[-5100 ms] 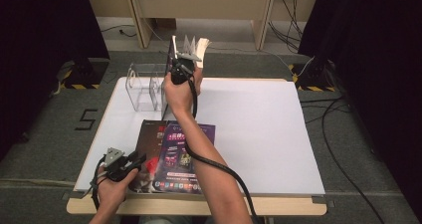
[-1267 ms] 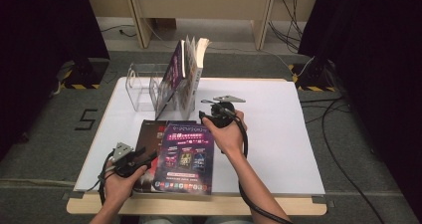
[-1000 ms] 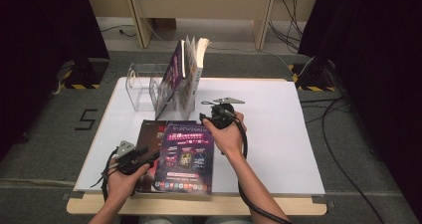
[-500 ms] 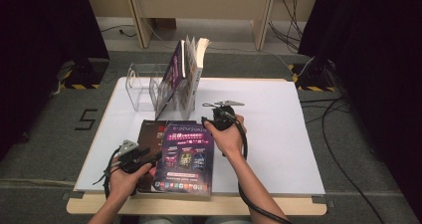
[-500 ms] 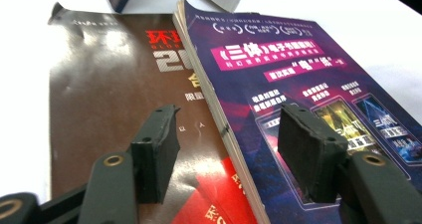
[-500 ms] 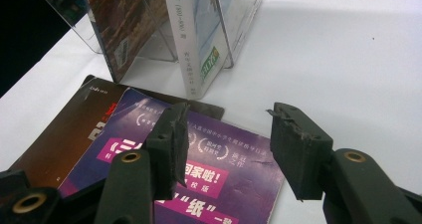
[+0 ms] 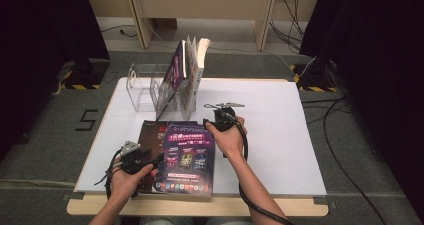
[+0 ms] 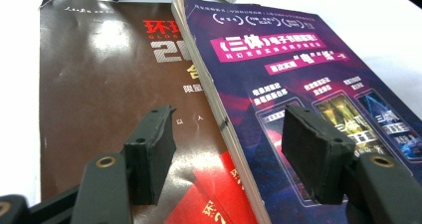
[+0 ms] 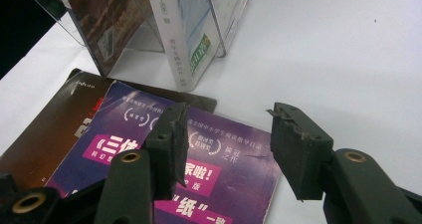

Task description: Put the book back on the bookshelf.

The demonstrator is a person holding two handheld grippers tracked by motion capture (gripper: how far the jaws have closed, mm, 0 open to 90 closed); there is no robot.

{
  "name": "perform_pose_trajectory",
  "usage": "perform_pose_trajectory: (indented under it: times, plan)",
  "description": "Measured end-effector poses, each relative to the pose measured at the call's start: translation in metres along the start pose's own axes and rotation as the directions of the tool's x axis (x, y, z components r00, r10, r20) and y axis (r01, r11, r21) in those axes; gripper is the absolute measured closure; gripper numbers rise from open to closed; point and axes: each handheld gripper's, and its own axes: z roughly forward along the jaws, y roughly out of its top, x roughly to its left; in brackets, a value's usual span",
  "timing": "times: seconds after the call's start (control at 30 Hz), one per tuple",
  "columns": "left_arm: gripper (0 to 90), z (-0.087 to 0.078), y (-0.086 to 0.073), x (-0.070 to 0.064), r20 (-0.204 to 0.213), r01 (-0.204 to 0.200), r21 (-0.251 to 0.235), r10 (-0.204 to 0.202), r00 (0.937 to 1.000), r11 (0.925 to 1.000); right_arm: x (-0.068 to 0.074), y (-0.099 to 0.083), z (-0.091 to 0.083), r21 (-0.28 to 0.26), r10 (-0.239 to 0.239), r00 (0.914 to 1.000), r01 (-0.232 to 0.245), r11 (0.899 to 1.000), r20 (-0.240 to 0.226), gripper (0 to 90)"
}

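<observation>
A purple magazine (image 7: 187, 157) lies on top of a dark brown magazine (image 7: 150, 135) near the table's front edge. My left gripper (image 7: 150, 160) is open at the stack's left side, and in the left gripper view its jaws straddle the purple magazine's (image 8: 298, 74) left edge over the brown magazine (image 8: 109, 94). My right gripper (image 7: 212, 122) is open just above the purple magazine's (image 9: 214, 169) far right corner. Several books (image 7: 187, 77) stand in a clear rack (image 7: 142, 85) behind the stack.
The white table (image 7: 270, 130) has bare room on the right half. The rack's left slots hold nothing. In the right gripper view a white book's spine (image 9: 191, 40) stands close ahead. Cables and wooden furniture legs lie on the floor beyond the table.
My right gripper left the books standing in the rack and came down to the purple magazine's far corner. My left gripper crept right, toward the stack's left edge.
</observation>
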Motion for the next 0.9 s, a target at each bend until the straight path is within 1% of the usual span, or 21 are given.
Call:
perform_pose_trajectory:
  times: [0.17,0.2,0.3,0.37,0.4,0.5,0.6,0.63,0.7,0.8,0.9]
  plan:
    - [37.1,0.001,0.0,0.0,0.003,0.008,0.003,-0.008,1.0,1.0,-0.003,-0.001,0.005,0.015,0.003,1.0,-0.004,1.0,0.009,49.2]
    - [37.1,0.0,0.0,0.0,0.007,0.009,0.004,-0.009,0.9999,1.0,-0.005,-0.002,0.008,0.031,0.01,0.9999,-0.01,0.999,0.009,49.1]
    - [37.1,0.0,0.001,-0.002,0.02,0.017,0.002,-0.018,0.9996,0.9998,-0.007,-0.003,0.011,0.045,0.013,0.9998,-0.014,0.999,0.014,49.0]
    - [37.1,0.001,0.001,-0.002,0.028,0.021,0.008,-0.021,0.9994,0.9997,-0.009,-0.004,0.013,0.052,0.018,0.9997,-0.019,0.998,0.016,48.9]
    - [37.3,0.001,0.001,-0.002,0.025,0.017,0.011,-0.017,0.9995,0.9998,-0.01,-0.006,0.015,0.066,0.034,0.9993,-0.035,0.997,0.016,48.5]
    - [37.4,0.002,0.001,-0.003,0.03,0.013,0.026,-0.014,0.9994,0.9996,-0.012,-0.007,0.017,0.075,0.042,0.999,-0.043,0.996,0.016,48.0]
    - [37.4,0.002,0.002,-0.003,0.031,0.011,0.034,-0.012,0.9994,0.9993,-0.014,-0.008,0.019,0.084,0.044,0.9989,-0.045,0.995,0.018,47.8]
    - [37.4,0.003,0.003,-0.004,0.032,0.011,0.036,-0.012,0.9994,0.9993,-0.014,-0.008,0.02,0.089,0.055,0.9983,-0.056,0.994,0.019,47.7]
    - [37.3,0.004,0.003,-0.004,0.036,0.01,0.04,-0.012,0.9993,0.9992,-0.015,-0.009,0.021,0.091,0.056,0.9982,-0.058,0.994,0.02,47.6]
    - [37.1,0.005,0.004,-0.005,0.045,0.02,0.045,-0.022,0.9987,0.9988,-0.017,-0.009,0.024,0.1,0.061,0.9977,-0.064,0.993,0.029,47.5]
    - [37.1,0.007,0.005,-0.005,0.045,0.027,0.051,-0.029,0.9986,0.9983,-0.019,-0.011,0.026,0.114,0.074,0.9967,-0.077,0.99,0.032,47.5]
